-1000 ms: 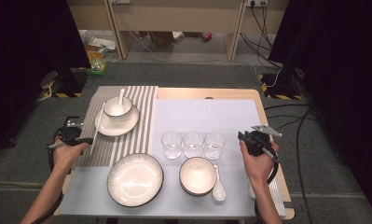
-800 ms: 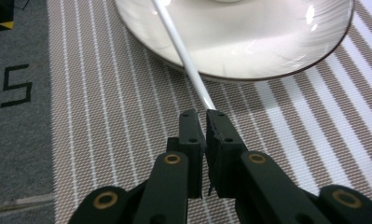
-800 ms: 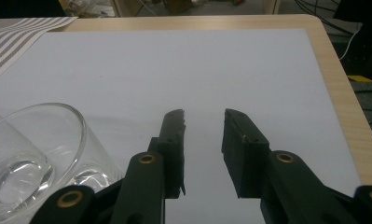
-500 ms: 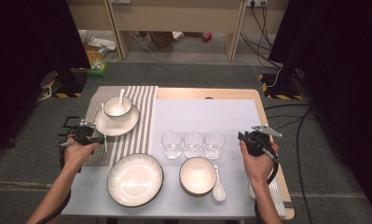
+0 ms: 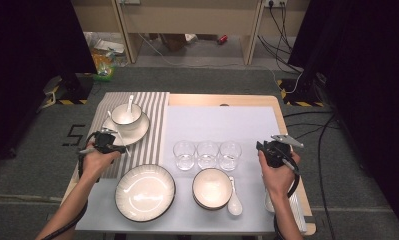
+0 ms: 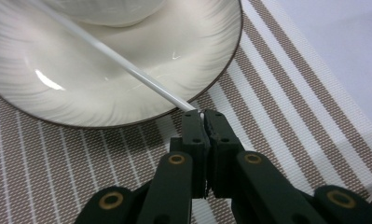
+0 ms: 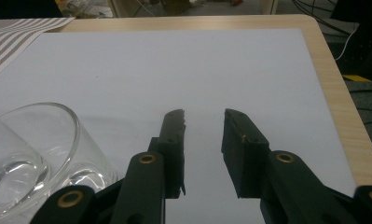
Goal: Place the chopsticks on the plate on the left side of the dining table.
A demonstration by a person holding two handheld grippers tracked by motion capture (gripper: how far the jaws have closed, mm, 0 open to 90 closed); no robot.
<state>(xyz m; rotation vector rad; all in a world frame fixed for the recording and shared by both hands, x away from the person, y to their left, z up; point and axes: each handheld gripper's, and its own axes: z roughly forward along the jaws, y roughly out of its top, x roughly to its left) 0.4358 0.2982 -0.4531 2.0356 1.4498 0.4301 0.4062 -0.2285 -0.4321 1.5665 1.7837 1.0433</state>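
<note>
so basically the left gripper (image 6: 203,114) is clamped on the very tip of a thin white stick (image 6: 127,70), looks like a chopstick. its jaws have just been closing, and now the pads are tight together with the stick's end pinched between them. i'll use the saucer (image 5: 118,135) on the striped placemat (image 5: 154,107) as the landmark. the chopstick runs from the gripper, right at the near edge of the saucer, up across its rim toward the small bowl (image 5: 125,114) sitting on it. grabbing it by the end makes sense to me: that's the bit poking off the saucer, so the jaws can get under it without bumping the china. a grip that far out is going to be wobbly though, my guess is the stick could pivot if lifted fast.

the right gripper (image 7: 203,122) is just hanging out way over to the right of the saucer, past the row of three glasses (image 5: 207,155), jaws apart with nothing in them, hovering over the white mat (image 7: 197,65) on the desk (image 7: 342,121). probably parked there to stay out of the way. nearer the person than the saucer there's a big plate (image 5: 145,192), another bowl (image 5: 212,187) and a spoon (image 5: 234,202) beside it, all untouched.
</note>
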